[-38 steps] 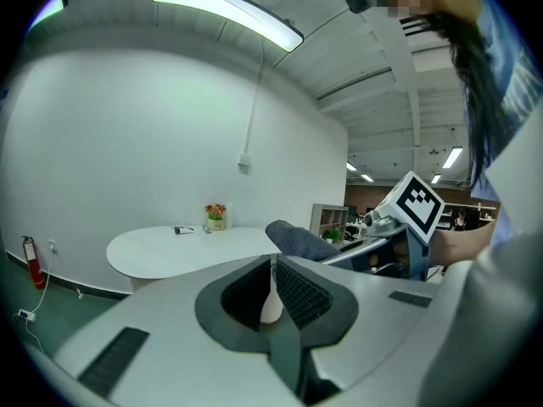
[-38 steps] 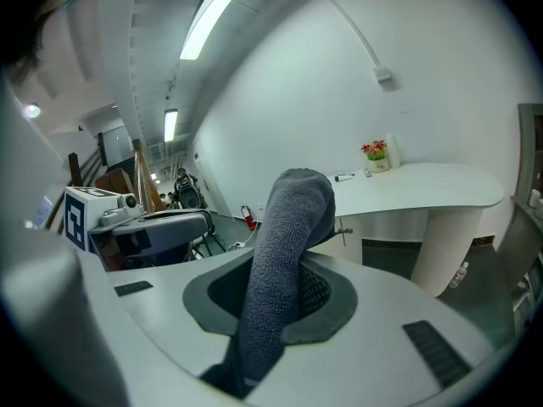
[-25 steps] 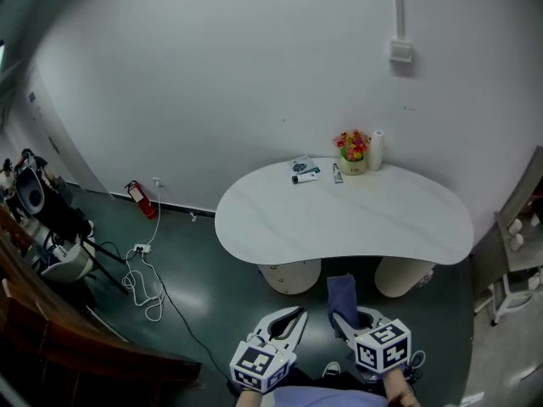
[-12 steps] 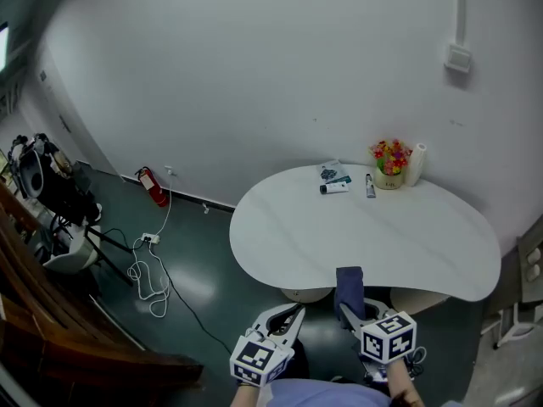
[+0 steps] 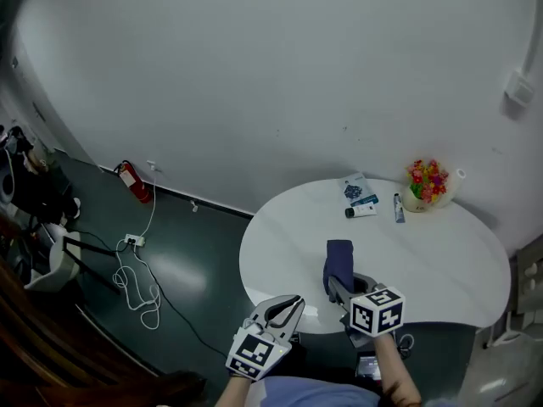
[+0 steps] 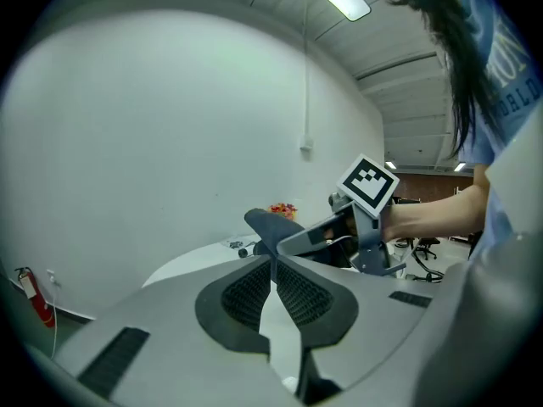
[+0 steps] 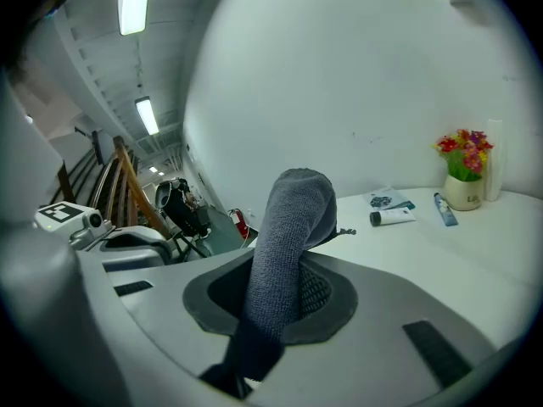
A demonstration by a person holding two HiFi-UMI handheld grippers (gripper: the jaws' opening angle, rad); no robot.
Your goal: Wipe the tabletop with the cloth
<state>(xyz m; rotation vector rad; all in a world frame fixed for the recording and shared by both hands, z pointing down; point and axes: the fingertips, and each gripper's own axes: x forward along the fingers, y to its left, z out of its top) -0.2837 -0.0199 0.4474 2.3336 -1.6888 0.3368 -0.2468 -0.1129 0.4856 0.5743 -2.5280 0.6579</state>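
A folded dark blue cloth sticks up from my right gripper, whose jaws are shut on it, above the near edge of the white rounded tabletop. My left gripper hangs lower left of the table edge, its jaws shut with nothing between them. In the left gripper view my right gripper and the arm holding it sit just ahead.
At the table's far side stand a pot of flowers, a white roll, tubes and a packet. On the dark floor to the left are a fire extinguisher, cables and chairs.
The view has moved forward: the table now lies closer beneath me. My right gripper with the cloth has risen from below the table edge to over it. The left gripper stays low.
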